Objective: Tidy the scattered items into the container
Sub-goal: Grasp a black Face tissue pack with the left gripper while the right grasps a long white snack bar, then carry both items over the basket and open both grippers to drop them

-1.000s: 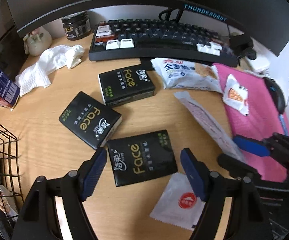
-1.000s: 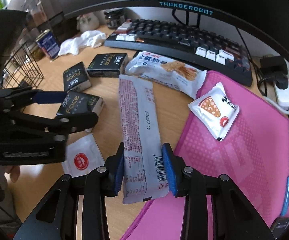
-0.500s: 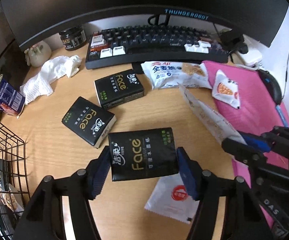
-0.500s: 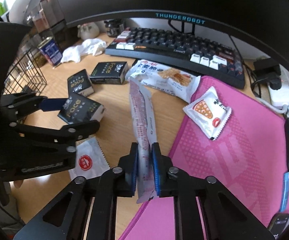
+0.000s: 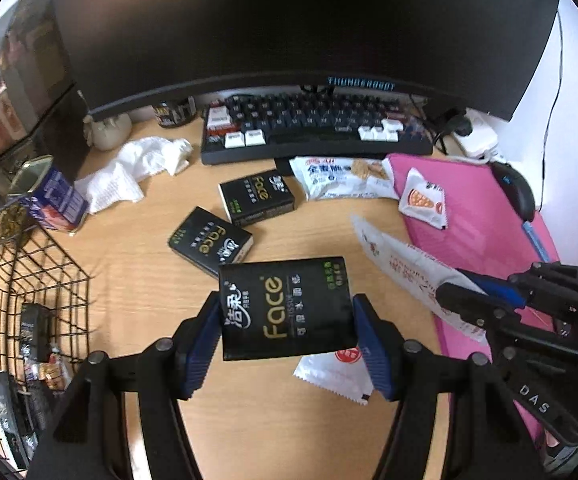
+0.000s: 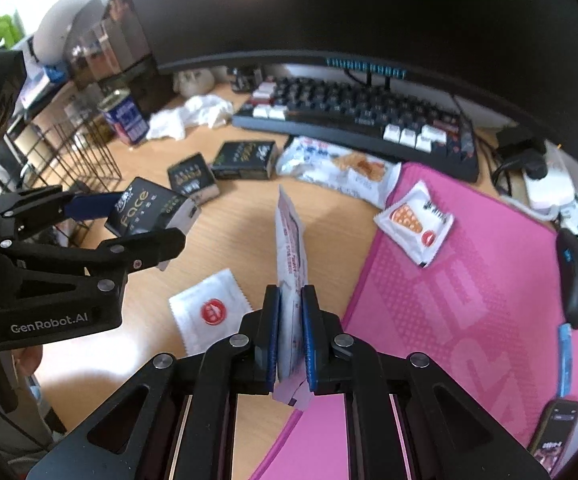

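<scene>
Tissue pack point(image 5: 287, 309) clamped in left hand-held gripper point(image 5: 287, 342), long wrapper point(image 6: 290, 264) pinched in right hand-held gripper point(image 6: 290, 334): carry both level, leftward, clearing the wire basket point(image 5: 55, 280) rim before releasing.

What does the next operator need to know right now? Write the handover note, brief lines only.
Left gripper: shut on a black Face tissue pack, lifted off the desk.
Right gripper: shut on a long white snack wrapper, held on edge above the desk.
Wire basket: on the left, already holds several items.
Still on the desk: two more black tissue packs, large white snack bag, pizza-print packet on the pink mat, white sachet with red logo.
Next, likely: drop both held items in the basket, then collect the rest.
</scene>
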A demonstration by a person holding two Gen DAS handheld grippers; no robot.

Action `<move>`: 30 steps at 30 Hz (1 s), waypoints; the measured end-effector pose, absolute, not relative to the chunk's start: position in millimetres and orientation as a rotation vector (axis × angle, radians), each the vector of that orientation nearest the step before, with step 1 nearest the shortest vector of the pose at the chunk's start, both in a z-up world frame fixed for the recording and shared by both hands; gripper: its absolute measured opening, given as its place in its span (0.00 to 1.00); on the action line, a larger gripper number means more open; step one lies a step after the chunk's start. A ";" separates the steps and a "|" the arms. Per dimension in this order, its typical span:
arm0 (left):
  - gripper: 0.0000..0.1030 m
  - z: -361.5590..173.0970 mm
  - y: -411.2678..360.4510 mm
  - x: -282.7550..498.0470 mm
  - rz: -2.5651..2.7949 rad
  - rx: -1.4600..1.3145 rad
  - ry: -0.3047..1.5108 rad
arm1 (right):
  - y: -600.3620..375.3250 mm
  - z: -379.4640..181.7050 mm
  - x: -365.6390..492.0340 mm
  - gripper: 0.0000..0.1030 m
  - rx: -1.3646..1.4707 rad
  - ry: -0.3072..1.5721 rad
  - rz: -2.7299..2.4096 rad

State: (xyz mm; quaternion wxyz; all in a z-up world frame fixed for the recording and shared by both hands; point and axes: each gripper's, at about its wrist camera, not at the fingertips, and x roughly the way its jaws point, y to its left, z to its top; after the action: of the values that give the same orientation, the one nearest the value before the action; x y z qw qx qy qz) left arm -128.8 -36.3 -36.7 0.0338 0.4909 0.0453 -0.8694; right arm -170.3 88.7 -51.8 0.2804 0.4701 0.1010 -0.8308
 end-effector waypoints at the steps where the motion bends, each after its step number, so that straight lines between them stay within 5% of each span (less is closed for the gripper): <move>1: 0.67 -32.6 -37.0 -125.7 -2.680 1.498 0.141 | 87.5 -47.3 -167.6 0.10 1.251 0.273 -2.231; 19: 0.67 50.1 -125.8 -29.7 -2.646 1.199 0.216 | -20.2 46.2 -98.1 0.10 0.965 0.372 -2.144; 30: 0.67 30.2 -253.8 59.5 -2.387 1.108 0.429 | -171.7 45.2 -51.9 0.10 0.899 0.460 -1.897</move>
State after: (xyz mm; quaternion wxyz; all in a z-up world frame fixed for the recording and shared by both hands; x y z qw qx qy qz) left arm 59.5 -253.8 30.2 0.2355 0.4038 0.1563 -0.8701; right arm -51.9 -171.7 45.2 0.4761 0.3678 0.1884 -0.7763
